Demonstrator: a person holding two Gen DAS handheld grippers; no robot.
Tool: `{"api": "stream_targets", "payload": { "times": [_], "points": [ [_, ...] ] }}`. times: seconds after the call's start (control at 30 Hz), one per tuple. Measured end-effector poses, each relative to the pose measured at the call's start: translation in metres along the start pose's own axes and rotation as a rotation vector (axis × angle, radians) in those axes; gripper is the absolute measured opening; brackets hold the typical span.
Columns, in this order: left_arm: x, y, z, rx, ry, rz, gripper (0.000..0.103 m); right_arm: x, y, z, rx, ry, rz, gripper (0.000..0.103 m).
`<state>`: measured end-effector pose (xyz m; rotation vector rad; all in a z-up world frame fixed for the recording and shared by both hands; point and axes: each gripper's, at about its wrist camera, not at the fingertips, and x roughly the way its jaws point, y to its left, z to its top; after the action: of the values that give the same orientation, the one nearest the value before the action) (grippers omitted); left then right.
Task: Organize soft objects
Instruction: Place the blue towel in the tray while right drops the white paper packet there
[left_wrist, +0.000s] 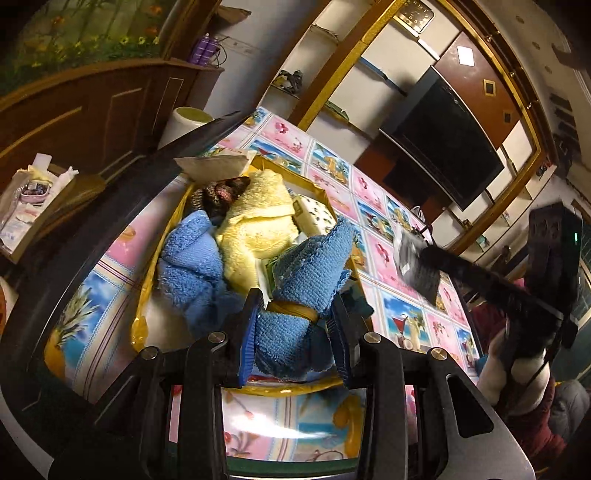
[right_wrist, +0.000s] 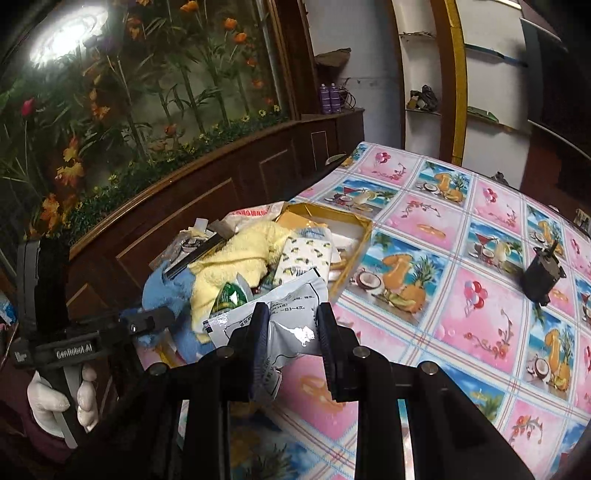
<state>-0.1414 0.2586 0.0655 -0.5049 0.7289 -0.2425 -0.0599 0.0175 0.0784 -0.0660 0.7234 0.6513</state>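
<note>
My left gripper (left_wrist: 297, 314) is shut on a rolled blue towel (left_wrist: 310, 266) bound with a yellow band, just above the near end of a gold box (left_wrist: 142, 325). In the box lie a yellow towel (left_wrist: 258, 229), another blue cloth (left_wrist: 188, 266), a brown knitted piece (left_wrist: 221, 192) and a white patterned pack (left_wrist: 314, 218). My right gripper (right_wrist: 293, 314) is shut on a silvery foil packet (right_wrist: 295, 295), held near the box (right_wrist: 332, 214) over the table. The packet (left_wrist: 417, 266) shows at the right of the left wrist view. A white-gloved hand (right_wrist: 55, 402) holds the left gripper (right_wrist: 147, 325).
The table wears a pink and blue picture tablecloth (right_wrist: 443, 258). A small black object (right_wrist: 543, 277) stands on it to the right. A green packet (right_wrist: 229, 295) lies among the cloths. A dark wooden cabinet (right_wrist: 184, 206) runs behind the box, and a dark screen (left_wrist: 443, 147) hangs beyond.
</note>
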Motion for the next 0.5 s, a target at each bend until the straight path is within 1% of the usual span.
{"api": "stream_targets", "payload": {
  "times": [0.1, 0.23, 0.4, 0.5],
  "points": [
    [0.006, -0.001, 0.005, 0.013, 0.006, -0.001, 0.034, 0.02, -0.002, 0.023, 0.019, 0.007, -0.001, 0.026],
    [0.014, -0.006, 0.011, 0.041, 0.004, 0.016, 0.034, 0.05, -0.004, 0.05, 0.041, 0.015, -0.03, 0.026],
    [0.022, -0.005, 0.018, 0.041, 0.019, 0.022, 0.034, 0.088, -0.011, 0.075, 0.065, 0.034, -0.093, 0.026],
    [0.025, -0.004, 0.018, 0.067, 0.032, 0.049, 0.034, 0.11, -0.02, 0.084, 0.1, 0.063, -0.108, 0.026]
  ]
}}
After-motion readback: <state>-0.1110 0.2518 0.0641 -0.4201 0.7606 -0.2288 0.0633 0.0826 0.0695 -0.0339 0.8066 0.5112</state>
